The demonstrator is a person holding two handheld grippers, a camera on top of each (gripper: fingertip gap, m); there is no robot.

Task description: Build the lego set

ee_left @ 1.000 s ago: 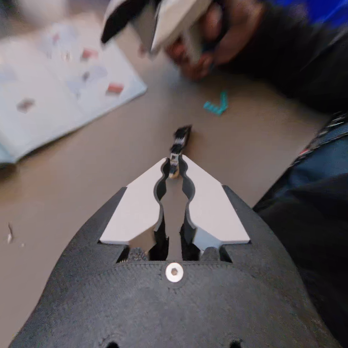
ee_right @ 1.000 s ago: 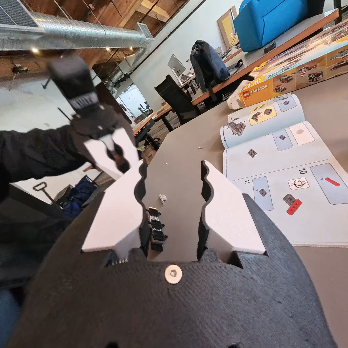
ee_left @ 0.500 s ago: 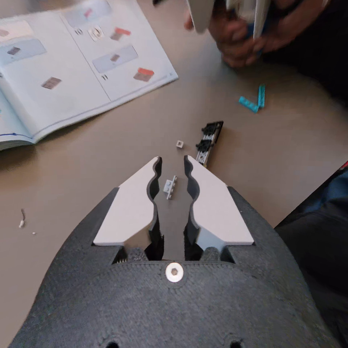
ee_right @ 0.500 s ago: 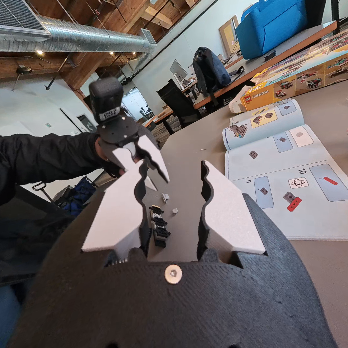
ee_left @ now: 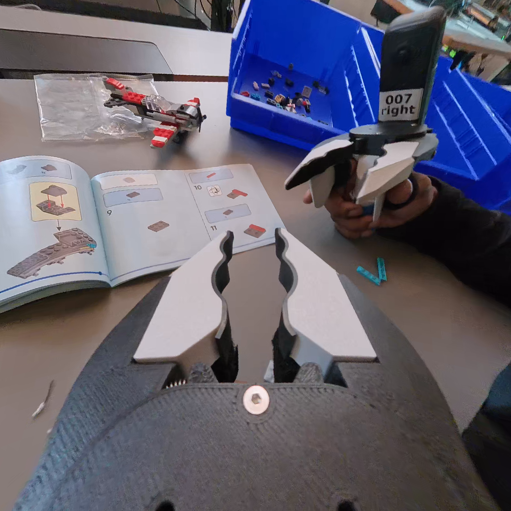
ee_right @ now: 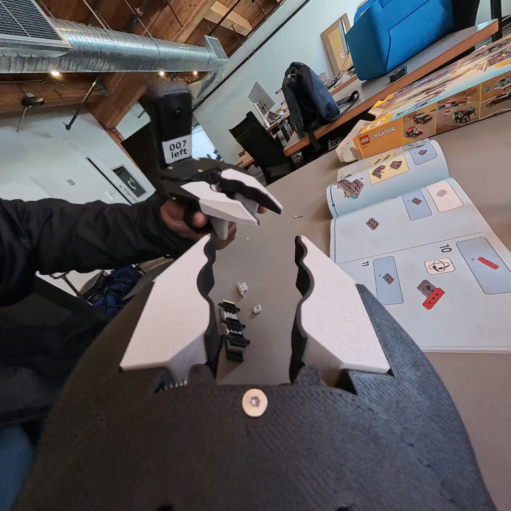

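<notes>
A black and grey lego strip [ee_right: 232, 329] lies on the brown table [ee_right: 257, 265], low between the fingers of my right gripper [ee_right: 253, 240], which is open and empty above it. Two small light grey pieces [ee_right: 242, 287] [ee_right: 257, 309] lie just beyond the strip. My left gripper [ee_left: 253, 235] is open and empty, held above the table and pointed at the open instruction booklet [ee_left: 138, 215]. The strip is hidden in the left wrist view. Each gripper shows in the other's view: the left [ee_right: 266, 217] and the right [ee_left: 329, 190].
A finished red and grey lego plane [ee_left: 157, 113] sits by a clear bag [ee_left: 74, 110]. A blue bin [ee_left: 290, 91] with several loose pieces stands behind. Two teal pieces [ee_left: 373, 272] lie at the right. The lego box [ee_right: 428, 116] lies beyond the booklet [ee_right: 414, 249]. One gripper's finger ends stand about 6 cm off the other's.
My left gripper let go of the black and grey strip, opened wider and lifted back from the table. The strip and two grey pieces now lie loose. My right gripper has barely moved.
</notes>
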